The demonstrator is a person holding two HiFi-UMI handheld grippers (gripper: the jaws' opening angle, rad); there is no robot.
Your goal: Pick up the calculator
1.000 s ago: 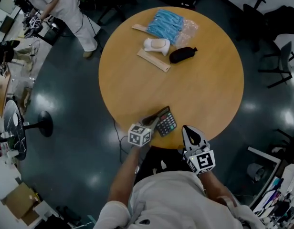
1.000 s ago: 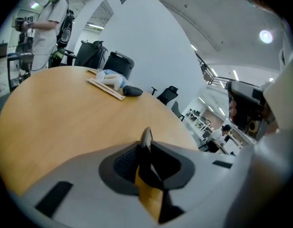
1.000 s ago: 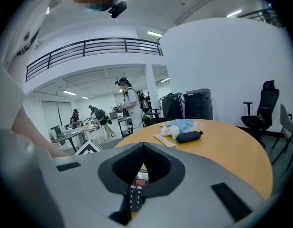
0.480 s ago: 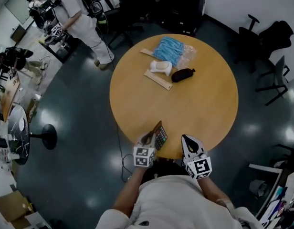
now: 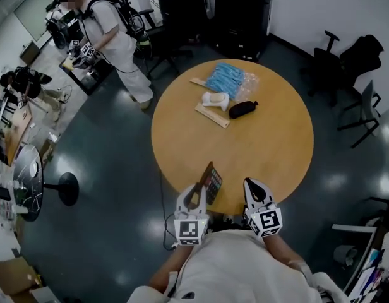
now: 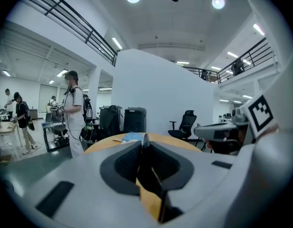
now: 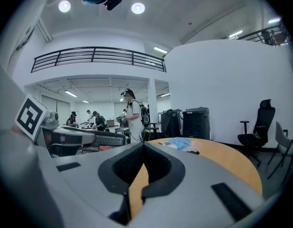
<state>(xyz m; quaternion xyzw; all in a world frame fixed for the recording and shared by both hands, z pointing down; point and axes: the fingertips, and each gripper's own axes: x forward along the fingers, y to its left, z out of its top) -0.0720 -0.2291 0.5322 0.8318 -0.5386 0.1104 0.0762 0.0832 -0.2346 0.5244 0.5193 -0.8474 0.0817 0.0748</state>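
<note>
The dark calculator (image 5: 213, 182) hangs above the near rim of the round wooden table (image 5: 264, 144), tipped up on edge. My left gripper (image 5: 199, 191) is shut on its near end. In the left gripper view, the calculator (image 6: 149, 179) shows as a thin dark slab pinched between the jaws of that gripper (image 6: 145, 139). Just to the right, my right gripper (image 5: 251, 185) is held over the table edge with nothing in it. Its jaws (image 7: 143, 145) meet at the tips, and that view shows the calculator (image 7: 101, 139) off to the left.
At the table's far side lie a blue packet (image 5: 225, 79), a white object (image 5: 215, 99), a black pouch (image 5: 243, 108) and a wooden ruler (image 5: 211, 115). A person (image 5: 112, 40) stands far left. Office chairs (image 5: 346, 55) and a black cabinet (image 5: 242, 11) ring the table.
The left gripper has lifted the calculator off the table and tipped it onto its edge. The right gripper rose a little. The head view now takes in more of the room.
</note>
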